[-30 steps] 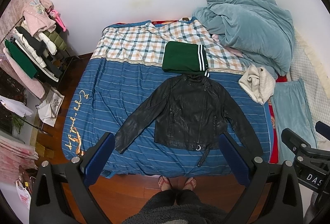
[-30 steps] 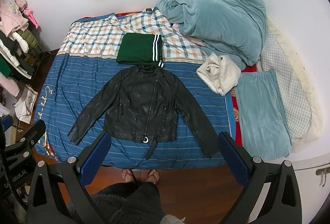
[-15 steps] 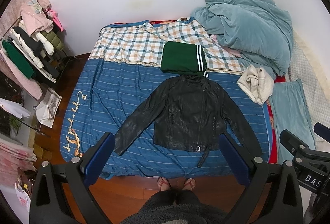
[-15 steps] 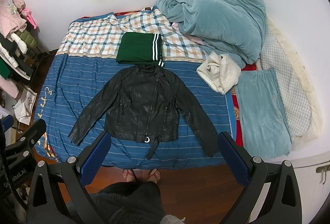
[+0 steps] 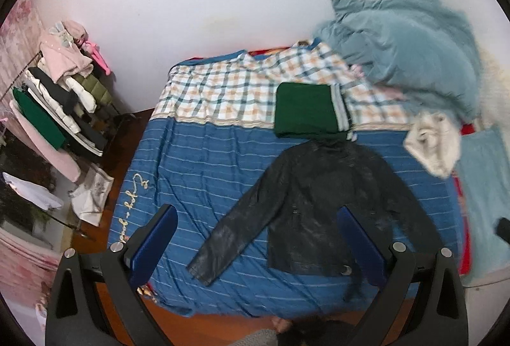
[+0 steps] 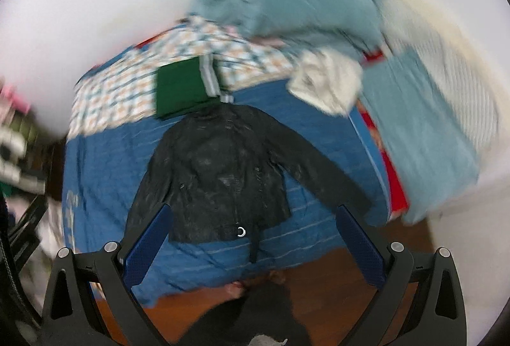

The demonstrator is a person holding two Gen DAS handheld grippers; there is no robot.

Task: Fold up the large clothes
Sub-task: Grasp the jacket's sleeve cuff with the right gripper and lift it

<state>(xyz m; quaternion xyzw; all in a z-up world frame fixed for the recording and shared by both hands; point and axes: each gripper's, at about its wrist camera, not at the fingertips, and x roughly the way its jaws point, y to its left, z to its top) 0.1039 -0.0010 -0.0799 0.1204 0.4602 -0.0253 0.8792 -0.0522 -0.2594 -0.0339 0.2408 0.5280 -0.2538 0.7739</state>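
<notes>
A black leather jacket [image 5: 322, 202] lies flat, front up, sleeves spread, on the blue striped bed cover [image 5: 197, 173]; it also shows in the right wrist view [image 6: 220, 173]. My left gripper [image 5: 255, 237] is open and empty, above the bed's near edge over the jacket's left sleeve and hem. My right gripper [image 6: 251, 240] is open and empty, above the jacket's hem and belt ring. Both views are blurred.
A folded green garment [image 5: 306, 113] lies just beyond the jacket's collar. A cream garment [image 5: 433, 145] and a teal duvet [image 5: 411, 49] are at the right. A loaded clothes rack [image 5: 57, 103] stands left of the bed. Wooden floor [image 6: 334, 282] lies below.
Both grippers have moved forward and down toward the bed. The left view has swung left, the right view tilted right. The jacket has not moved.
</notes>
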